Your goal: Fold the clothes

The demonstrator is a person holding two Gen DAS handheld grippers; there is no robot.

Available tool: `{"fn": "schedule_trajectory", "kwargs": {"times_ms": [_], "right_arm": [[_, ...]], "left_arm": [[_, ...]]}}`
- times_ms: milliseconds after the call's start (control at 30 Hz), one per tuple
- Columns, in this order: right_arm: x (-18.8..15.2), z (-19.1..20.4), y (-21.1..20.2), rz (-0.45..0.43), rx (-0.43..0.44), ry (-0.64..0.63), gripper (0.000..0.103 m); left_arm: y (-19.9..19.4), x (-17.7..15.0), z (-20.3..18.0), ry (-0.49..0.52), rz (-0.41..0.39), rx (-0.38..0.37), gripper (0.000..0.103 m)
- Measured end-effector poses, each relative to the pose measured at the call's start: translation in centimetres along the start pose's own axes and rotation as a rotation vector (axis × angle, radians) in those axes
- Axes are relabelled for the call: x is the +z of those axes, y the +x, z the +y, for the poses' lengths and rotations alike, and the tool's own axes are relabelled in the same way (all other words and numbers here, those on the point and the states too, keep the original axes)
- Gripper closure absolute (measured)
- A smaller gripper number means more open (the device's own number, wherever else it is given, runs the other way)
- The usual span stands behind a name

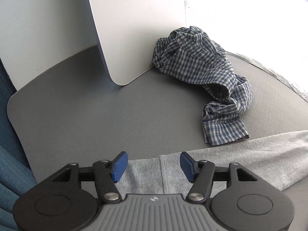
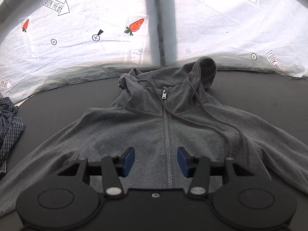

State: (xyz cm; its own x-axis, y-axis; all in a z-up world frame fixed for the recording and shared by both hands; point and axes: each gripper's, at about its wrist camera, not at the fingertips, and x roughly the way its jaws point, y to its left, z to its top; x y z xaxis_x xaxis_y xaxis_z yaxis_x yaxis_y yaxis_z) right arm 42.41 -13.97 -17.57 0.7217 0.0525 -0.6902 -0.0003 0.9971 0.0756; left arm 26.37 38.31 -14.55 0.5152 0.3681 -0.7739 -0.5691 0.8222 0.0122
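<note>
A grey zip-up hoodie with a hood and long drawstrings (image 2: 154, 127) is seen lying flat and spread open on the dark grey surface (image 1: 77, 115), zip closed, sleeves stretched out to both sides, hood bunched at the far end. A blue and white checked shirt (image 1: 204, 73) is seen in a crumpled heap, well apart from the hoodie's body, near a white upright panel (image 1: 130, 28). The right hand-held gripper (image 2: 156, 161) is held over the lower part of the zip, its blue pads spread wide with nothing between them. The left hand-held gripper (image 1: 154, 166) is spread wide too, held empty over a pale grey sleeve. No fold is seen in either garment. If only the top layer of cloth is pinched, the back layer may be left behind and the fold may go crooked. The loose drawstrings (image 2: 209, 127) may be caught in a fold. The zip's hard teeth may slip from the pads.
</note>
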Motion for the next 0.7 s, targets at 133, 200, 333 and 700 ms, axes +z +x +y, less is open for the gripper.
{"fn": "schedule_trajectory", "kwargs": {"times_ms": [133, 200, 333, 700], "right_arm": [[-5.1, -7.1, -5.5, 0.039, -0.152, 0.048, 0.053], [-7.1, -9.9, -7.5, 0.062, -0.194, 0.066, 0.053], [-10.2, -13.6, -9.9, 0.119, -0.178, 0.101, 0.052], [-13.8, -16.9, -12.2, 0.189, -0.025, 0.083, 0.085]], "left_arm": [[-2.6, -3.1, -4.6, 0.062, 0.060, -0.200, 0.031], [-3.6, -5.7, -7.9, 0.099, 0.132, -0.362, 0.029], [-5.6, -11.3, -14.5, 0.272, 0.239, -0.522, 0.029], [-7.3, -18.6, -21.2, 0.353, 0.290, -0.471, 0.071]]}}
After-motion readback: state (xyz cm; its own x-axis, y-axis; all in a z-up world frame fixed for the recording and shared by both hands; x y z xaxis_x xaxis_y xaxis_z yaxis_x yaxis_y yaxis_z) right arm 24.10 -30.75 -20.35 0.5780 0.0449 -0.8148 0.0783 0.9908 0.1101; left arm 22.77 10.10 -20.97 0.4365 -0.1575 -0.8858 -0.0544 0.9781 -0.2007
